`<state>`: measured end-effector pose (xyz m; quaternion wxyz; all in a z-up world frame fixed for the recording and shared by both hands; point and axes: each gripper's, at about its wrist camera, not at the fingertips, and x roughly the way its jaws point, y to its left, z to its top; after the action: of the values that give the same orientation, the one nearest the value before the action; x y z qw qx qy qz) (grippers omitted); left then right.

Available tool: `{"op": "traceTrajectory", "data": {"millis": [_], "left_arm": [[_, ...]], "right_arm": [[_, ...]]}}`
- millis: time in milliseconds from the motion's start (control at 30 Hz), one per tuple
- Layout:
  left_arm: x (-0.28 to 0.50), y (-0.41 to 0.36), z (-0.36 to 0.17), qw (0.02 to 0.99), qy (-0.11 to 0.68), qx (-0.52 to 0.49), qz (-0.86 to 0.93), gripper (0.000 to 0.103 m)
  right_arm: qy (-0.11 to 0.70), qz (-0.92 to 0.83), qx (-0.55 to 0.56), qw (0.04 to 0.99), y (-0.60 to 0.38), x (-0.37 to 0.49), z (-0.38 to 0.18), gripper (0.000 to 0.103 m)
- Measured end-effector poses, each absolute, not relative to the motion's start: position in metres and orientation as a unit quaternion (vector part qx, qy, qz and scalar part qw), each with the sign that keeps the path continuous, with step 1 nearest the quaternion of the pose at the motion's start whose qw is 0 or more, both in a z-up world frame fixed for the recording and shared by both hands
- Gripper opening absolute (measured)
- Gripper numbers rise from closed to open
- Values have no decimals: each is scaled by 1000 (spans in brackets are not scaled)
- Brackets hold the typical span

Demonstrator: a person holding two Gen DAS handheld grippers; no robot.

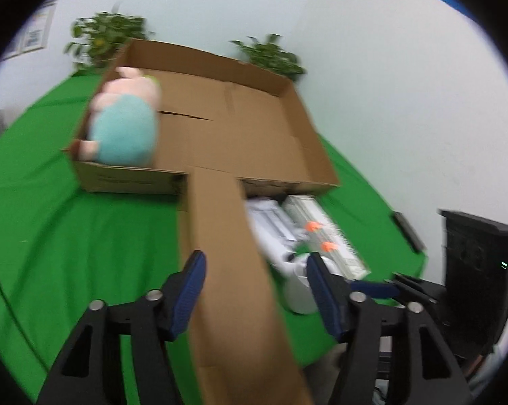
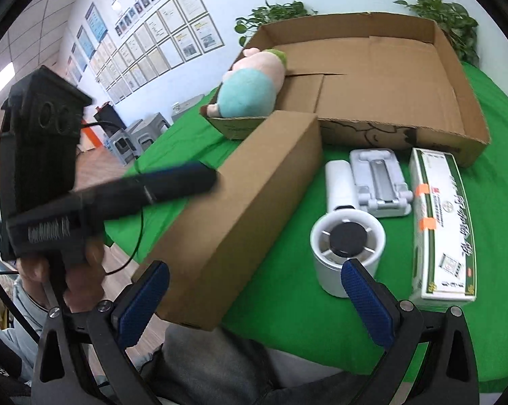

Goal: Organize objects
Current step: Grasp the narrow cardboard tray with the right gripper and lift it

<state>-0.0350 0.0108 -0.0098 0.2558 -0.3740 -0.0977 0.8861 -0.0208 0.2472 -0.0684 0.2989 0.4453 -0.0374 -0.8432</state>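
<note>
A long cardboard box (image 1: 220, 236) (image 2: 254, 182) lies on the green cloth, its far end against a wide cardboard tray (image 1: 129, 177) (image 2: 450, 77). A plush pig with a teal body (image 1: 122, 128) (image 2: 247, 91) sits in the tray's near left corner. My left gripper (image 1: 257, 290) is open and straddles the long box, with a gap at its right pad. From the right wrist view its fingers (image 2: 173, 182) hover at the box's left edge. My right gripper (image 2: 254, 300) is wide open, low over the table's near edge. A white fan (image 2: 347, 239) stands just beyond its right pad.
A grey phone stand (image 2: 379, 182) and a white-green carton with orange tape (image 2: 439, 222) lie right of the long box. Potted plants (image 1: 102, 40) stand behind the tray. A hand (image 2: 68, 270) holds the left gripper; framed papers cover the left wall.
</note>
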Motion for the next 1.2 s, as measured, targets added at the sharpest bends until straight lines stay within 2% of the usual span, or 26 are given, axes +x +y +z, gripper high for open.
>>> {"op": "traceTrajectory", "data": {"millis": [167, 300, 467, 600, 733, 867, 900, 967, 1000, 1067, 1100, 1133, 1167, 1200], "left_arm": [[-46, 7, -37, 245, -111, -427, 863, 68], [-40, 20, -35, 280, -119, -419, 856, 63], [-36, 39, -22, 334, -135, -405, 840, 63], [-32, 70, -22, 376, -111, -404, 826, 63], [-30, 65, -17, 360, -111, -391, 840, 63], [-32, 41, -18, 291, -106, -389, 868, 63], [-35, 33, -22, 275, -103, -397, 870, 63], [-37, 25, -30, 255, -103, -410, 869, 63], [-36, 20, -35, 249, -104, -419, 867, 63], [-35, 20, -44, 246, -107, -433, 861, 63], [-35, 19, -49, 246, -109, -440, 857, 63], [-35, 20, -55, 244, -111, -448, 853, 63], [-34, 20, -58, 244, -110, -452, 851, 53], [-35, 23, -63, 244, -104, -457, 849, 45]], "right_arm": [[-42, -831, 452, 321, 236, -22, -72, 103], [-35, -823, 451, 344, 224, -18, -68, 103], [-31, -824, 448, 346, 221, -13, -63, 102], [-37, -825, 454, 334, 226, -14, -67, 102], [-43, -829, 460, 316, 235, -16, -71, 102], [-39, -836, 459, 299, 239, -16, -73, 101], [-36, -840, 455, 294, 239, -16, -73, 98], [-23, -848, 448, 281, 238, -16, -72, 78], [-14, -853, 446, 273, 238, -16, -72, 72], [-4, -855, 445, 266, 237, -17, -73, 54], [-1, -855, 445, 266, 236, -16, -74, 50], [9, -858, 443, 259, 234, -15, -74, 35], [23, -862, 442, 247, 230, -14, -75, 21], [29, -862, 442, 245, 227, -15, -77, 20]]}}
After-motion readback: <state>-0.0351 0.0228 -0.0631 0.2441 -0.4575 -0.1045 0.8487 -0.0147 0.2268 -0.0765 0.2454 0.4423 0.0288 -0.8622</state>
